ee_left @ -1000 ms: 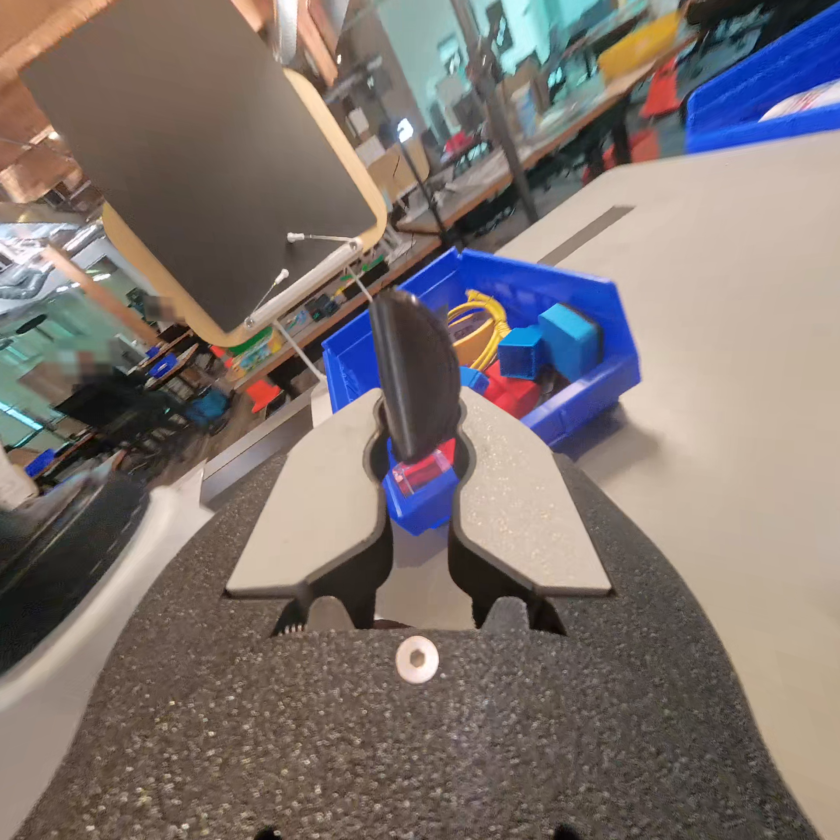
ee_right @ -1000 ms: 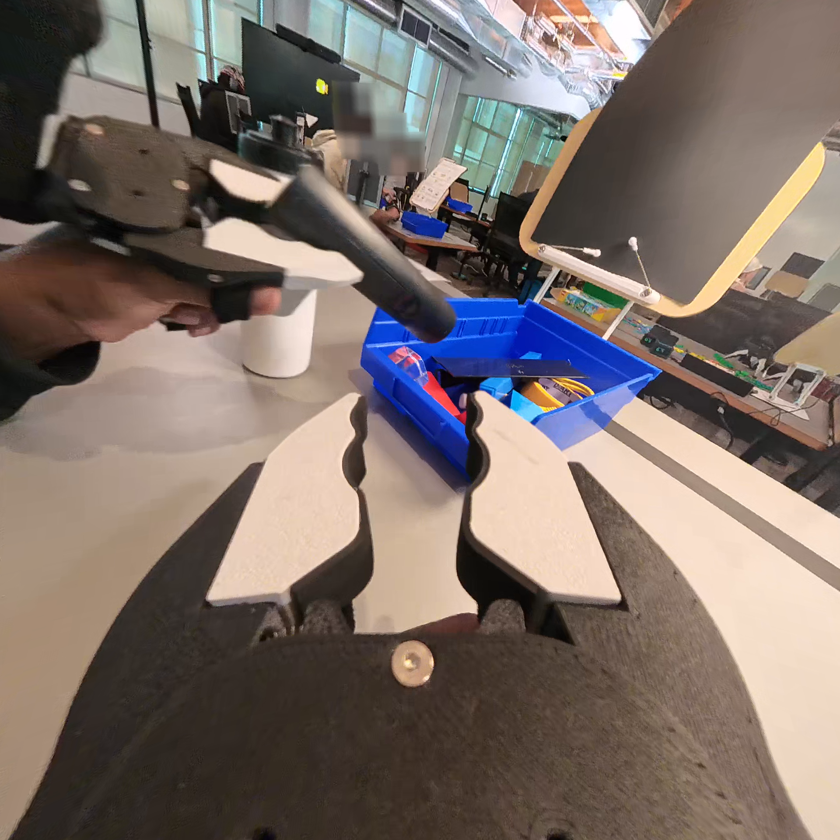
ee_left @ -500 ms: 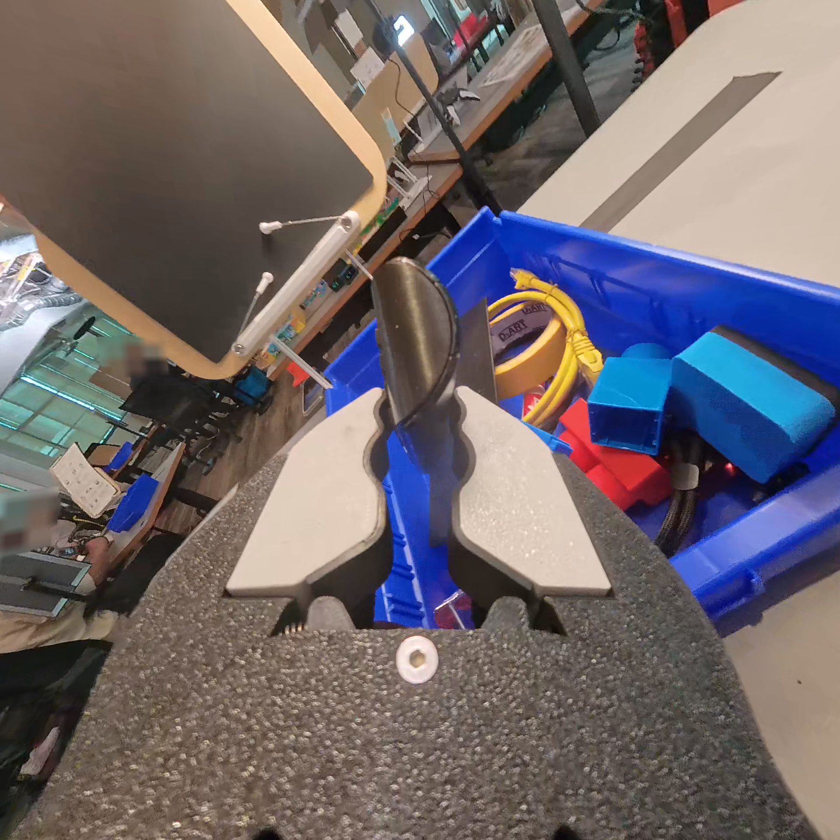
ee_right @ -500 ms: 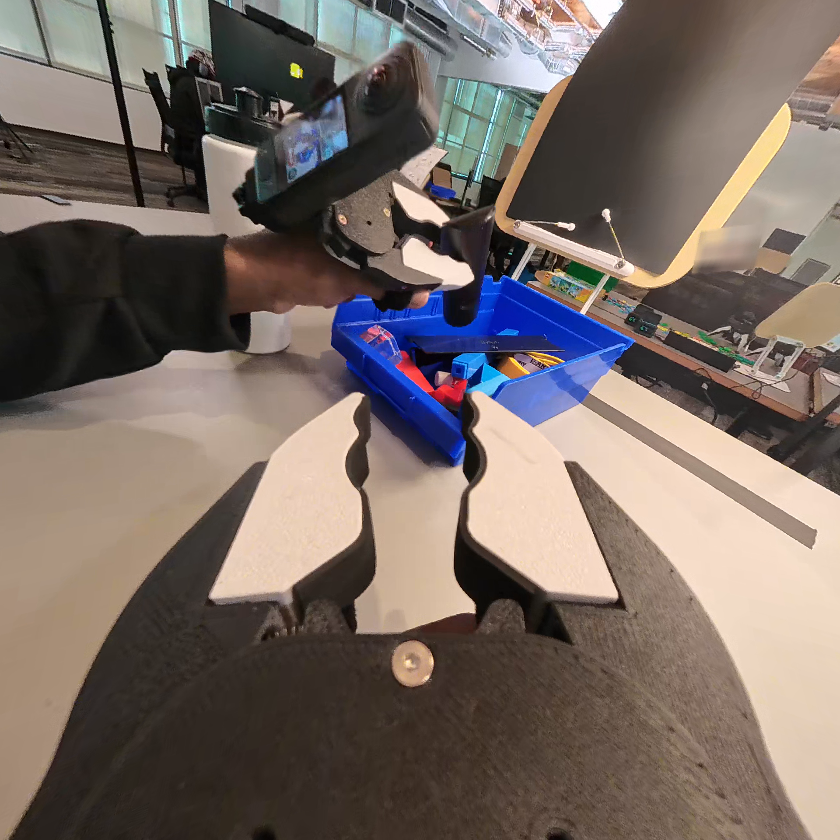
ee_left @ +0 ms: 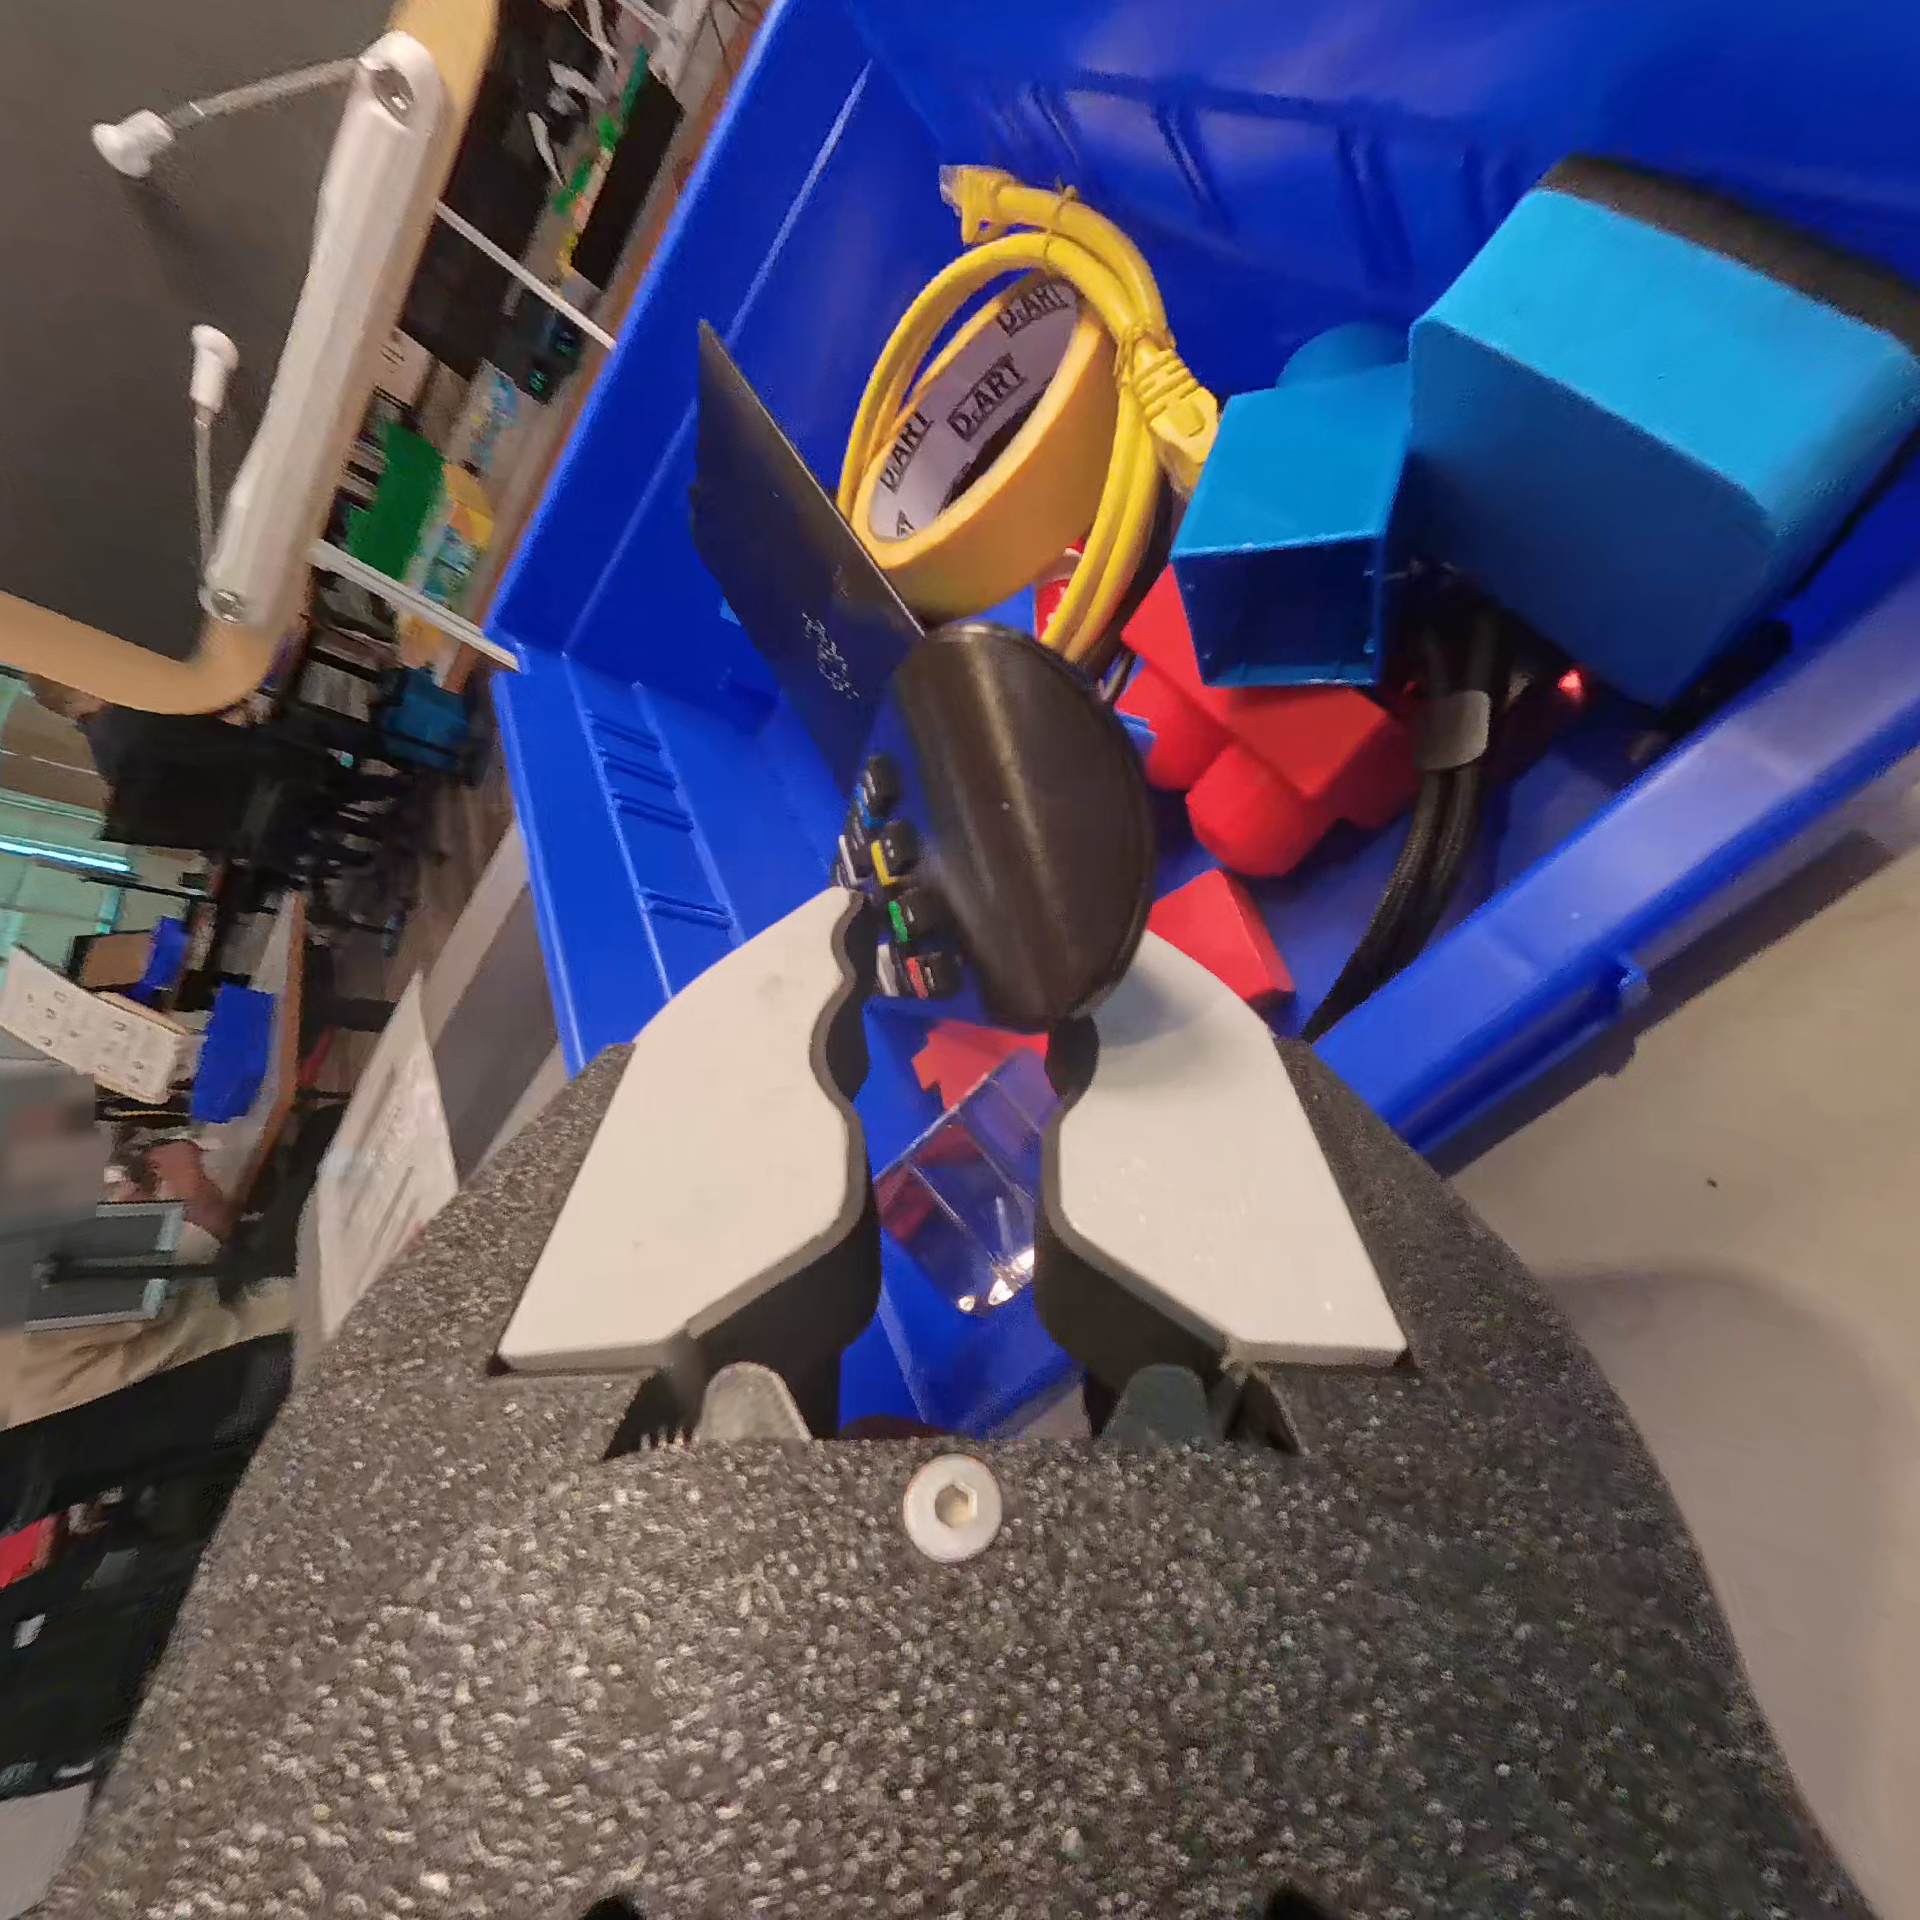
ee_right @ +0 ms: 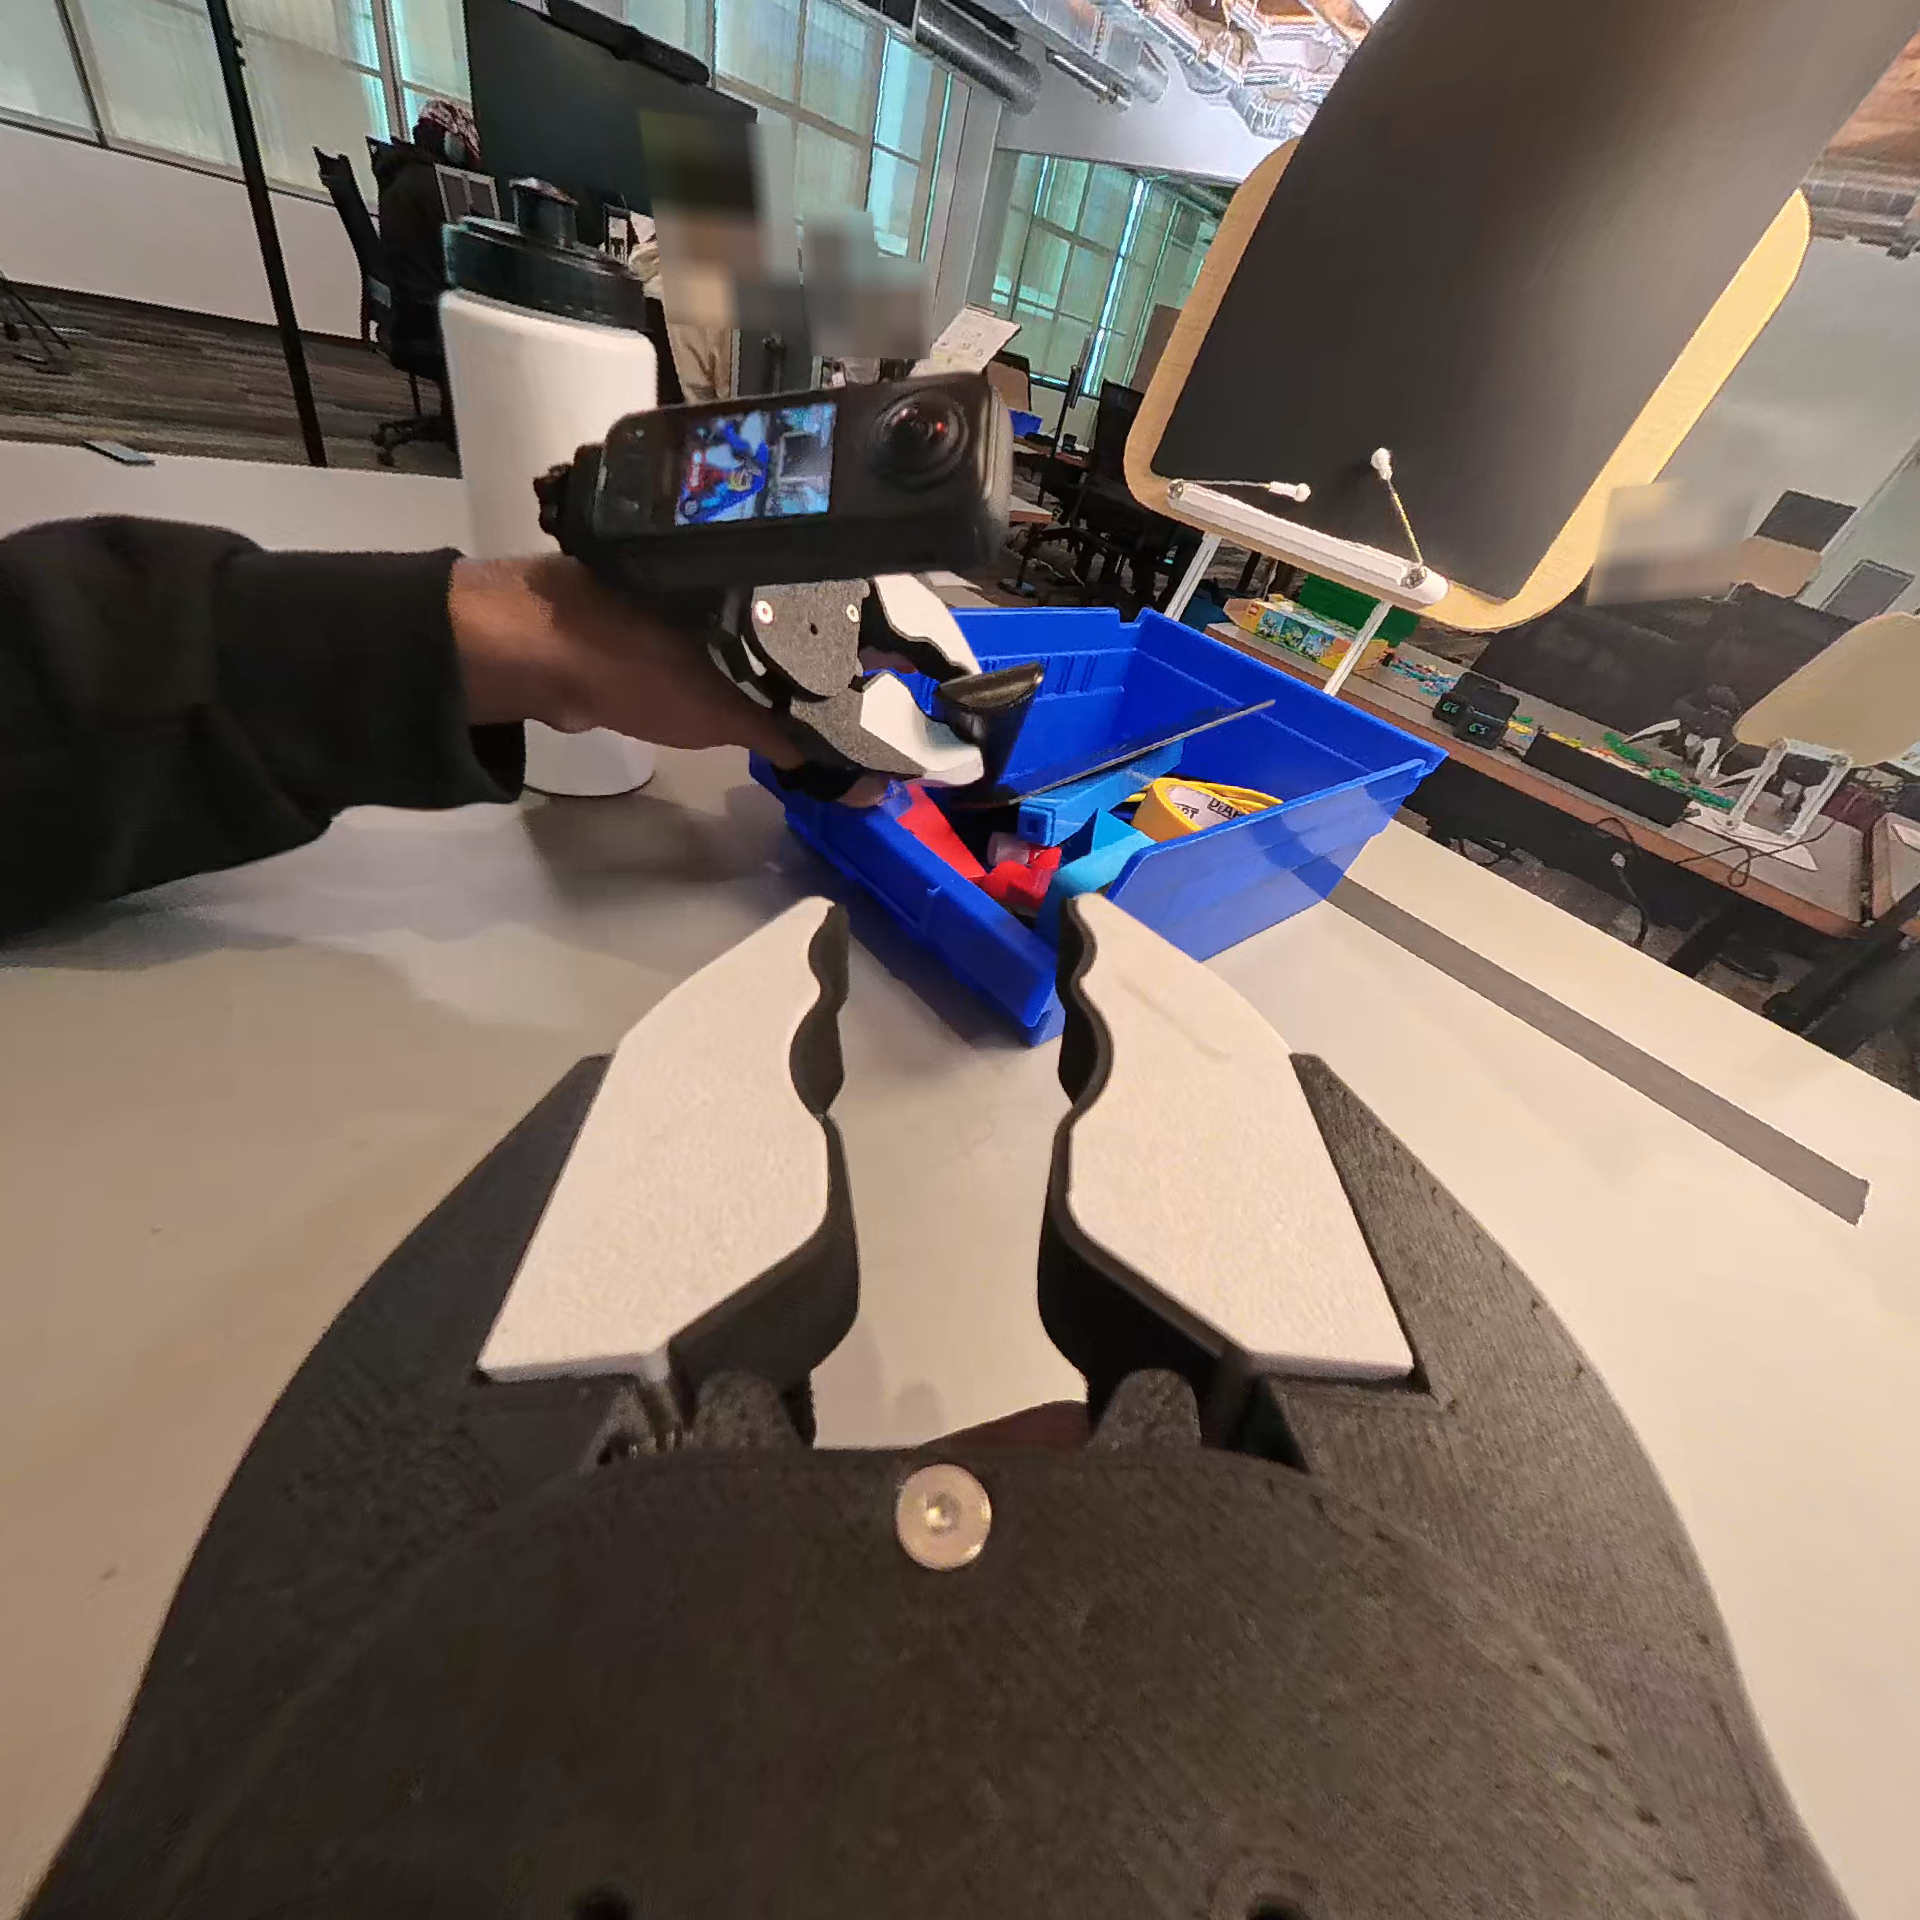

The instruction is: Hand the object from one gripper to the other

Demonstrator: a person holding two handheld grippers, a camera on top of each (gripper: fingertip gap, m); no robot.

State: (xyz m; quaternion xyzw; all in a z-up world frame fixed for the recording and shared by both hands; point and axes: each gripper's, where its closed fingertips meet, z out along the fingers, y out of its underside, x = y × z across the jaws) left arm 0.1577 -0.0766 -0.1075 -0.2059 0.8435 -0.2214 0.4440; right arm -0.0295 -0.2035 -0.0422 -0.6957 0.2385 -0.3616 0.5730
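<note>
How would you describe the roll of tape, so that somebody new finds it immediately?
Find the blue bin on the grey table. Toward its far wall, the tape roll stands on edge beside a thin dark plate. It is the only yellow ring there, with a coiled yellow cable draped against it.

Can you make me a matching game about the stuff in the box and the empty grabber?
Things:
1. tape roll
2. bin
3. bumpy bricks
4. right hand-held gripper

Colour or state:
A. red
B. open and empty, above the table
C. yellow
D. blue

Pairs: 1-C, 2-D, 3-A, 4-B
</note>
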